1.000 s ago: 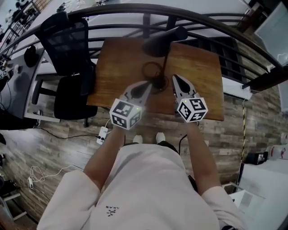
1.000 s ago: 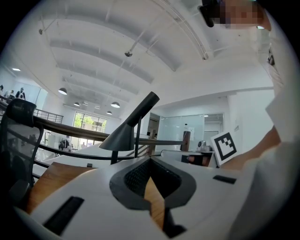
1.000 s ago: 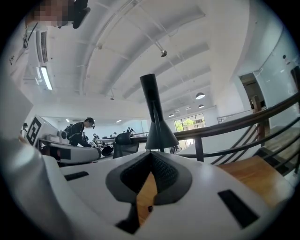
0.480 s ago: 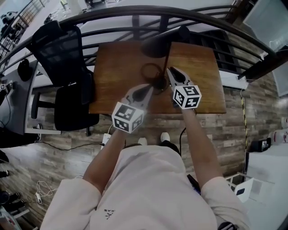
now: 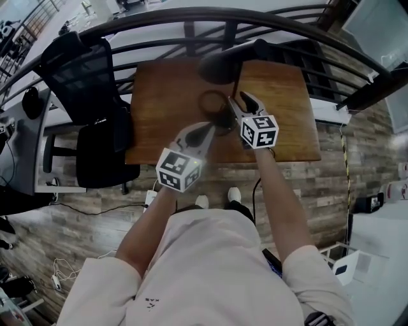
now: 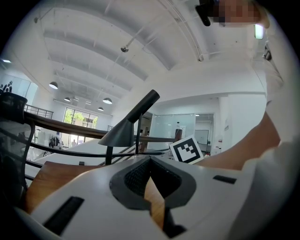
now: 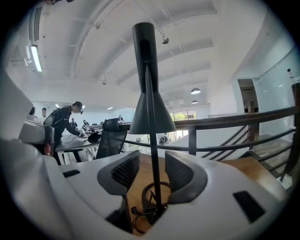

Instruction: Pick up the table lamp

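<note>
Two grippers above wooden table (image 5: 166,95), upper centre. Right gripper (image 5: 242,102): jaws just swung wide apart, straddling thin stem of black table lamp (image 5: 224,63) standing there, not pressing it. Left gripper (image 5: 205,129), lower left of lamp: jaws together, empty.

A black office chair (image 5: 86,70) stands beside the wooden table (image 5: 166,108), railing (image 5: 210,11) behind.

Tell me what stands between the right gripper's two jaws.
In the right gripper view, the thin black stem of the black cone-shaded table lamp stands between the jaws of the right gripper, which have just been opening; neither pad presses it.
</note>
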`<state>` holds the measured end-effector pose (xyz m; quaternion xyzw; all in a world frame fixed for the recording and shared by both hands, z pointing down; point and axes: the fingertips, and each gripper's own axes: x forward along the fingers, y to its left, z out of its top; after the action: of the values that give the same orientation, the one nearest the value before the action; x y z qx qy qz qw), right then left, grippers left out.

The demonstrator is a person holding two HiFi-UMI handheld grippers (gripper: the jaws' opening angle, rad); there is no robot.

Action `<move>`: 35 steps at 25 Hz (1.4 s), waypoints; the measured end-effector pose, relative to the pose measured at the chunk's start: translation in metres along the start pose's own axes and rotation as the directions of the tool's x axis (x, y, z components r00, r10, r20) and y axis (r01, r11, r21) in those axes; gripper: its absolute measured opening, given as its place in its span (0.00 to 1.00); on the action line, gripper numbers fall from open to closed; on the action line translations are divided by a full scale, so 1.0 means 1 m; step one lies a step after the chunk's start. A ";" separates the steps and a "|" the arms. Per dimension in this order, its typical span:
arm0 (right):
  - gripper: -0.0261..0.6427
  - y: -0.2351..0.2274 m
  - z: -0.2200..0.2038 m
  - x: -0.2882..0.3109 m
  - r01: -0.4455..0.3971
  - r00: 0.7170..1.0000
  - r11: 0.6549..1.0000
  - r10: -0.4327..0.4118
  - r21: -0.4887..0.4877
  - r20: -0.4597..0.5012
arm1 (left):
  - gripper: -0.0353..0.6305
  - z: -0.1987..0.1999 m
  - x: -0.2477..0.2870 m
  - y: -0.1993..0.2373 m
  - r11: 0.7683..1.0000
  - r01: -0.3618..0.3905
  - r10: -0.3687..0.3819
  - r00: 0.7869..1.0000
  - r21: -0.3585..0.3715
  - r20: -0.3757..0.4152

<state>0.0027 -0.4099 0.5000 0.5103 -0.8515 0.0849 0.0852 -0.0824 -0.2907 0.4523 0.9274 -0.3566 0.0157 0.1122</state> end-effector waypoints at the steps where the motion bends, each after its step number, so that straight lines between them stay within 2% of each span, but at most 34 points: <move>1: 0.30 -0.001 -0.002 0.003 0.000 1.000 1.000 0.000 0.000 -0.006 | 0.06 -0.001 0.000 0.001 1.000 -0.002 0.002 1.000 -0.002 -0.003; 11: 0.29 -0.005 -0.005 0.021 0.003 1.000 1.000 -0.004 -0.011 -0.031 | 0.06 0.003 0.013 0.007 1.000 0.005 -0.005 1.000 0.004 0.001; 16: 0.14 -0.006 -0.002 0.021 0.005 1.000 1.000 -0.006 -0.030 -0.023 | 0.06 0.001 0.020 0.009 1.000 0.003 -0.003 1.000 0.001 -0.009; 21: 0.13 -0.004 -0.001 0.022 -0.003 1.000 0.999 0.002 -0.040 -0.023 | 0.06 0.004 0.022 0.009 1.000 0.009 -0.009 1.000 0.002 -0.013; 35: 0.12 -0.007 0.000 0.017 -0.020 1.000 0.999 0.020 -0.042 0.007 | 0.06 -0.004 0.020 0.017 0.999 -0.032 0.032 0.999 -0.003 -0.033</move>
<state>0.0005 -0.4280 0.5043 0.5001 -0.8586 0.0660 0.0915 -0.0786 -0.3150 0.4621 0.9209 -0.3696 0.0320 0.1194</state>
